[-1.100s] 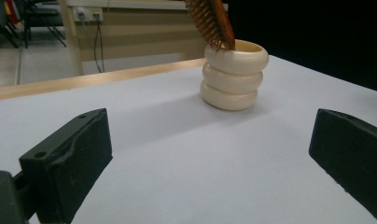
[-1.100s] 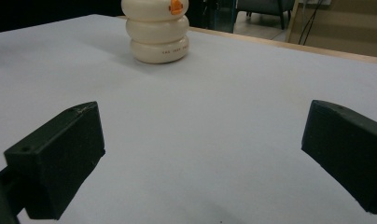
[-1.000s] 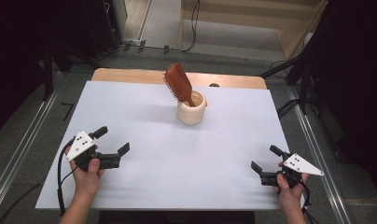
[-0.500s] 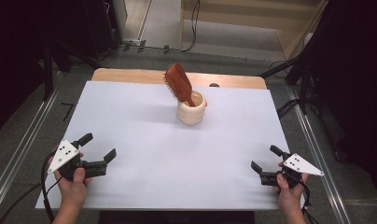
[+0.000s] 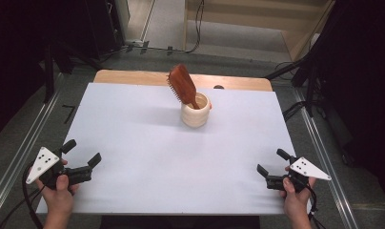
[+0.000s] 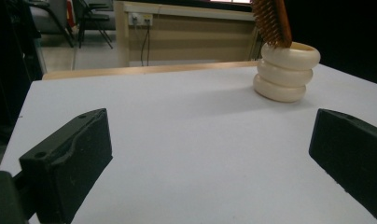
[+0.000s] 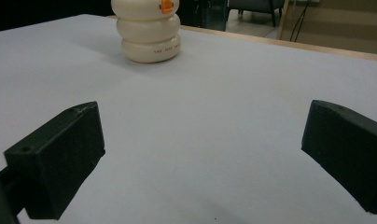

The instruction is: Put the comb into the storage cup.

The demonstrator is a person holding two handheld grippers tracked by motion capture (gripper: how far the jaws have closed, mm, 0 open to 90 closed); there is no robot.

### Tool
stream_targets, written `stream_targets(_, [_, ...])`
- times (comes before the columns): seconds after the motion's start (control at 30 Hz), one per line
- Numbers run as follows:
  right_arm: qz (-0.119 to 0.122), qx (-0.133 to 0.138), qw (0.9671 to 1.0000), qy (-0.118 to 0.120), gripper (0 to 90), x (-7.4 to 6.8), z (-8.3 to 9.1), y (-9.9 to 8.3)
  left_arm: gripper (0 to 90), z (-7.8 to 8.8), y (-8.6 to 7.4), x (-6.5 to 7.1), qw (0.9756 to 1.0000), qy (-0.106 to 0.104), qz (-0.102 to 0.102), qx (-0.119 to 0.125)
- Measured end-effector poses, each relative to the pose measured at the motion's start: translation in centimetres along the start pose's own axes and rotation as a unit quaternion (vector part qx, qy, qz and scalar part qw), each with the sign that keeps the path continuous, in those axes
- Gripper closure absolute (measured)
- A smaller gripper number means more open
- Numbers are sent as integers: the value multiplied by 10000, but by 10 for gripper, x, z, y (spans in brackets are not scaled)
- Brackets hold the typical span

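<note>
Brown wooden hairbrush [image 5: 182,86] stands handle-down in the cream ribbed holder [image 5: 196,110], well ahead of both grippers' open, empty fingers [image 5: 94,159], parked apart.

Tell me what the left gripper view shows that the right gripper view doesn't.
The left gripper view alone shows the hairbrush, bristles facing the camera, standing in the cream holder, plus wall sockets behind the table. The right gripper view alone shows an orange mark on the holder's upper ring and small print on its bottom ring. Both share the ringed holder on the white table and wide-open black jaws holding nothing.
</note>
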State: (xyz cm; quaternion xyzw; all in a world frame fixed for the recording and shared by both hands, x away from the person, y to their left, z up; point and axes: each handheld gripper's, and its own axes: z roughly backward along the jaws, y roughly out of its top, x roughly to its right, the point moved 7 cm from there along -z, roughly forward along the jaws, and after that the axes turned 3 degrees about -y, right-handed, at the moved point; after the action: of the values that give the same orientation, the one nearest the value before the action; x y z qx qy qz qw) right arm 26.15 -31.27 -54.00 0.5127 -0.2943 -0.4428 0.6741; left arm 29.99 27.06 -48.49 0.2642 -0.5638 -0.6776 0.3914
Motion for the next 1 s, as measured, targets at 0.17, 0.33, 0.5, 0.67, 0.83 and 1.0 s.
stream_targets(0.17, [-29,34,9999,-118,0,2,1,0,0,-1,-6,0,9998,-78,-95,-147])
stream_targets(0.33, [-15,0,9998,-196,0,2,1,-1,0,1,-12,-4,9998,-76,-62,-161])
stream_targets(0.5, [-130,15,9991,-397,0,7,2,-2,0,0,-18,-6,9998,-166,61,-121])
stream_targets(0.67, [-327,46,9982,-508,0,11,3,-2,0,4,-19,-12,9995,-112,293,36])
stream_targets(0.83, [-434,-15,9979,-485,0,15,0,-3,0,0,-22,-4,9998,-118,108,-87])
stream_targets(1.0, [-406,-111,9977,-527,0,14,-3,-4,0,2,-21,-8,9998,-87,186,-24])
